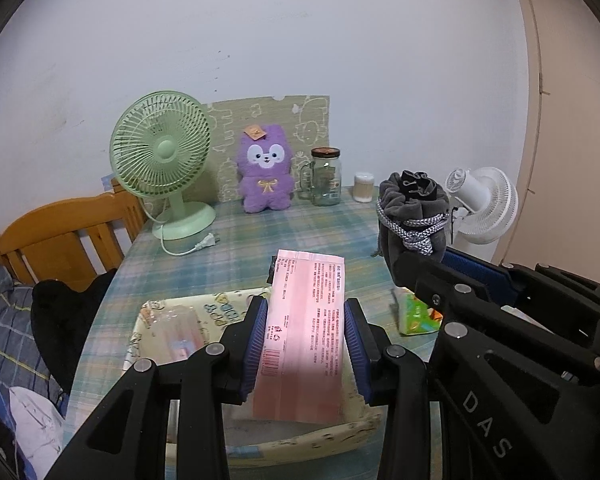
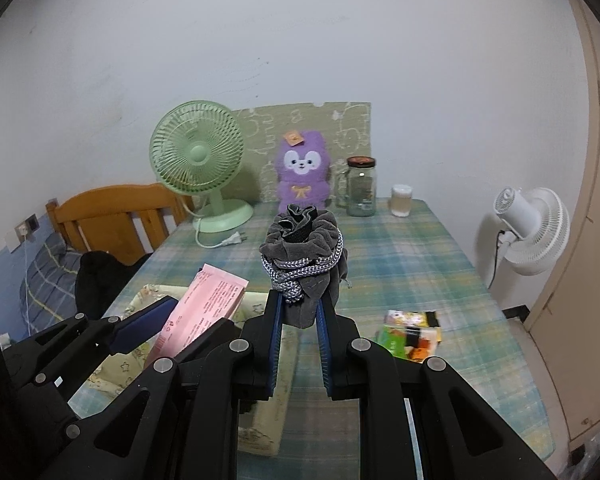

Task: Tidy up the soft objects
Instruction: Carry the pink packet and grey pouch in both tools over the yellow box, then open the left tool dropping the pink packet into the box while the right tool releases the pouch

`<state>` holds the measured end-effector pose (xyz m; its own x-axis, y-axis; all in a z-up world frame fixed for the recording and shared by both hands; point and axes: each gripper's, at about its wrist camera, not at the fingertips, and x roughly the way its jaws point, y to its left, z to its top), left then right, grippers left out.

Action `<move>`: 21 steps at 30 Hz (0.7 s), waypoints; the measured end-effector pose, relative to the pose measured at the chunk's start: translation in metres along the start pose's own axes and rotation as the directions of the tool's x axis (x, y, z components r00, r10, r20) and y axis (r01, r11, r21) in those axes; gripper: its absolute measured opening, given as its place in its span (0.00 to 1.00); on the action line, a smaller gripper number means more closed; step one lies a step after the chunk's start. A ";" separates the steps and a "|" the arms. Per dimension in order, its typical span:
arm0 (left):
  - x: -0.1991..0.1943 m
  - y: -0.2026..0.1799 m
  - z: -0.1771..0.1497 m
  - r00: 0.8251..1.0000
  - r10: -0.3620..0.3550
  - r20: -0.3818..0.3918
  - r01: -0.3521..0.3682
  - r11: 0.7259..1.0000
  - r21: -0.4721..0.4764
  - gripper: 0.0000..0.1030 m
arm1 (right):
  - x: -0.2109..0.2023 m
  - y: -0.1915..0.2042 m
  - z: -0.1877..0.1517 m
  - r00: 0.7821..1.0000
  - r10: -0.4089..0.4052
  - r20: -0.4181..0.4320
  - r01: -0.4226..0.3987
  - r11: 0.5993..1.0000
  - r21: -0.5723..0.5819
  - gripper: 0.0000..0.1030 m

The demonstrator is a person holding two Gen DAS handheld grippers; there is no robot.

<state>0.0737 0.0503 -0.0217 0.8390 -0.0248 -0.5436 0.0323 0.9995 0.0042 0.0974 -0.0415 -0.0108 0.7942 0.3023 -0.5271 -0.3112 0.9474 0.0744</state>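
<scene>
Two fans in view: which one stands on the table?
The green fan, beside the purple plush, cord unplugged. The white fan stands beyond the table's right edge.

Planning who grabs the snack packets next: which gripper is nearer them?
Right. The right gripper, shut on the grey pouch, is just left of the snack packets; the left gripper, holding the pink pack, is farther left over the tray.

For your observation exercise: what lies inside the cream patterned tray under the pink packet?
Inside the tray, a clear plastic-wrapped pink pack lies at its left end. The pink packet, held in the left tongs, covers the rest.
</scene>
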 end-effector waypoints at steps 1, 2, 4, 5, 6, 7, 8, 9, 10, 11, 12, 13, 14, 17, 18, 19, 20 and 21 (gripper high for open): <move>0.000 0.003 -0.001 1.000 0.003 -0.002 -0.003 1.000 0.000 0.38 | 0.002 0.003 -0.001 1.000 0.005 -0.004 -0.005 1.000 -0.002 0.19; 0.001 0.005 -0.002 1.000 0.007 -0.005 -0.007 1.000 -0.001 0.38 | 0.004 0.007 -0.001 1.000 0.010 -0.008 -0.010 1.000 -0.004 0.19; 0.002 0.010 -0.004 1.000 0.013 -0.008 -0.013 1.000 -0.005 0.38 | 0.007 0.011 -0.002 1.000 0.018 -0.014 -0.018 1.000 -0.009 0.19; 0.003 0.013 -0.005 1.000 0.017 -0.011 -0.017 1.000 -0.007 0.38 | 0.009 0.014 -0.002 1.000 0.021 -0.016 -0.021 1.000 -0.012 0.19; 0.004 0.016 -0.006 1.000 0.020 -0.015 -0.020 1.000 -0.010 0.38 | 0.011 0.016 -0.003 0.999 0.025 -0.020 -0.026 1.000 -0.015 0.19; 0.005 0.019 -0.008 1.000 0.023 -0.019 -0.024 1.000 -0.013 0.38 | 0.013 0.019 -0.004 0.999 0.031 -0.025 -0.031 0.999 -0.019 0.19; 0.006 0.021 -0.008 0.999 0.025 -0.022 -0.025 1.000 -0.015 0.38 | 0.014 0.022 -0.005 0.999 0.036 -0.028 -0.036 0.999 -0.023 0.19; 0.008 0.025 -0.010 0.999 0.028 -0.026 -0.028 0.999 -0.016 0.38 | 0.016 0.024 -0.005 0.999 0.039 -0.030 -0.040 0.999 -0.026 0.19; 0.010 0.027 -0.011 0.999 0.032 -0.030 -0.033 0.999 -0.018 0.38 | 0.018 0.027 -0.006 0.999 0.042 -0.035 -0.043 0.999 -0.032 0.19; 0.012 0.031 -0.013 0.999 0.038 -0.036 -0.039 0.999 -0.020 0.38 | 0.020 0.030 -0.007 0.998 0.047 -0.039 -0.048 0.998 -0.036 0.19; 0.013 0.033 -0.014 0.998 0.043 -0.041 -0.044 0.999 -0.022 0.38 | 0.023 0.033 -0.008 0.997 0.056 -0.045 -0.057 0.998 -0.038 0.19; 0.015 0.036 -0.015 0.998 0.049 -0.047 -0.050 0.998 -0.024 0.38 | 0.026 0.035 -0.009 0.997 0.063 -0.050 -0.065 0.997 -0.039 0.19; 0.017 0.039 -0.017 0.997 0.054 -0.055 -0.055 0.998 -0.026 0.38 | 0.028 0.038 -0.011 0.996 0.070 -0.056 -0.072 0.997 -0.039 0.19; 0.021 0.045 -0.023 0.995 0.064 -0.076 -0.067 0.997 -0.031 0.39 | 0.035 0.045 -0.014 0.993 0.087 -0.076 -0.091 0.995 -0.046 0.19; 0.022 0.047 -0.025 0.994 0.068 -0.084 -0.071 0.997 -0.033 0.39 | 0.038 0.047 -0.015 0.992 0.093 -0.082 -0.097 0.994 -0.049 0.19; 0.023 0.049 -0.026 0.993 0.071 -0.091 -0.074 0.997 -0.036 0.40 | 0.040 0.049 -0.017 0.991 0.099 -0.087 -0.104 0.993 -0.050 0.19; 0.025 0.052 -0.028 0.992 0.072 -0.099 -0.076 0.996 -0.039 0.40 | 0.043 0.051 -0.018 0.990 0.108 -0.094 -0.113 0.992 -0.051 0.19; 0.026 0.054 -0.030 0.992 0.072 -0.108 -0.077 0.996 -0.041 0.40 | 0.045 0.053 -0.018 0.989 0.112 -0.099 -0.118 0.992 -0.052 0.19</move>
<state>0.0809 0.1040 -0.0608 0.7758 0.0496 -0.6291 -0.0546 0.9984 0.0114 0.1075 0.0200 -0.0462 0.6986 0.3948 -0.5967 -0.4292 0.8985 0.0919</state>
